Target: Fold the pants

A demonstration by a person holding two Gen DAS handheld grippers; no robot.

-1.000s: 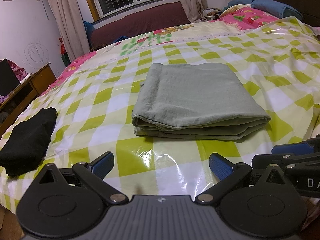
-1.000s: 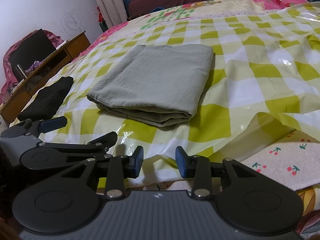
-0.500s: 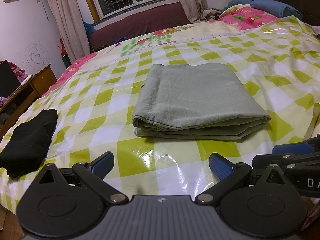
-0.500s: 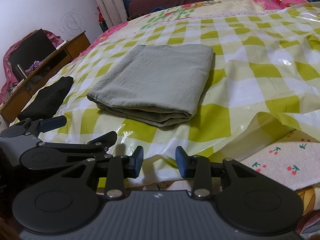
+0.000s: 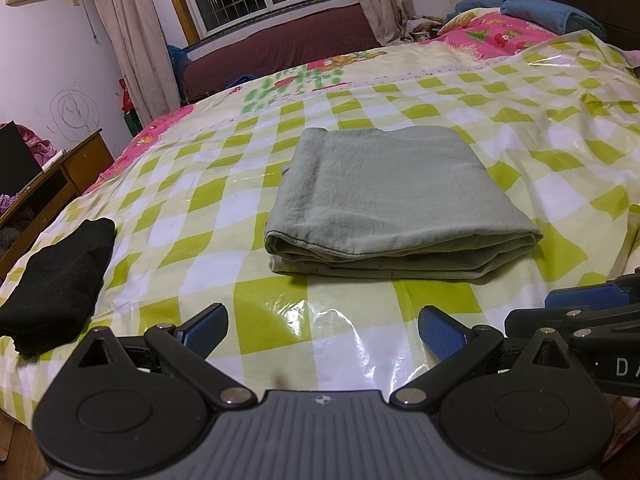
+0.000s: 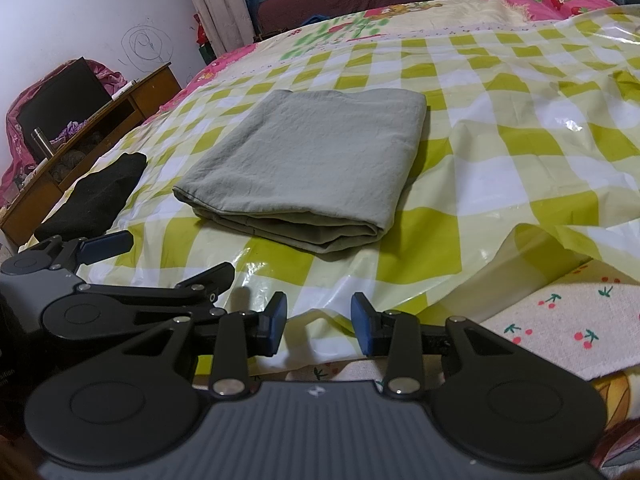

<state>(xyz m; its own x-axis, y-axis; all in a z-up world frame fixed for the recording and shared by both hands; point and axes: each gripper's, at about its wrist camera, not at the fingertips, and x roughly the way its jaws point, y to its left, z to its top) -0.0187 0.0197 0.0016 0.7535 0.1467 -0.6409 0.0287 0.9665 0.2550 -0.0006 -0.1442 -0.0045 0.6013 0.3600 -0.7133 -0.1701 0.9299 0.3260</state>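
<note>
Pants (image 5: pixel 384 196): folded, flat on the checked sheet (image 5: pixel 200 216)
Left gripper (image 5: pixel 322 330): spread wide, empty, near the pants
Right gripper (image 6: pixel 319 318): partly spread, empty, near the pants
Black cloth (image 5: pixel 56 284): left of the pants

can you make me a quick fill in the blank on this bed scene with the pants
The folded pants are grey-____.
They lie on a plastic sheet checked white and ____.
The black bundle lies ____ of the pants in both views.
Both the left gripper and the right gripper hold ____.

Missing words: green; green; left; nothing

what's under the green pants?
The folded green pants lie directly on the checked plastic sheet. Their own stacked layers show at the near edge; whatever lies beneath the sheet there is covered.
</note>
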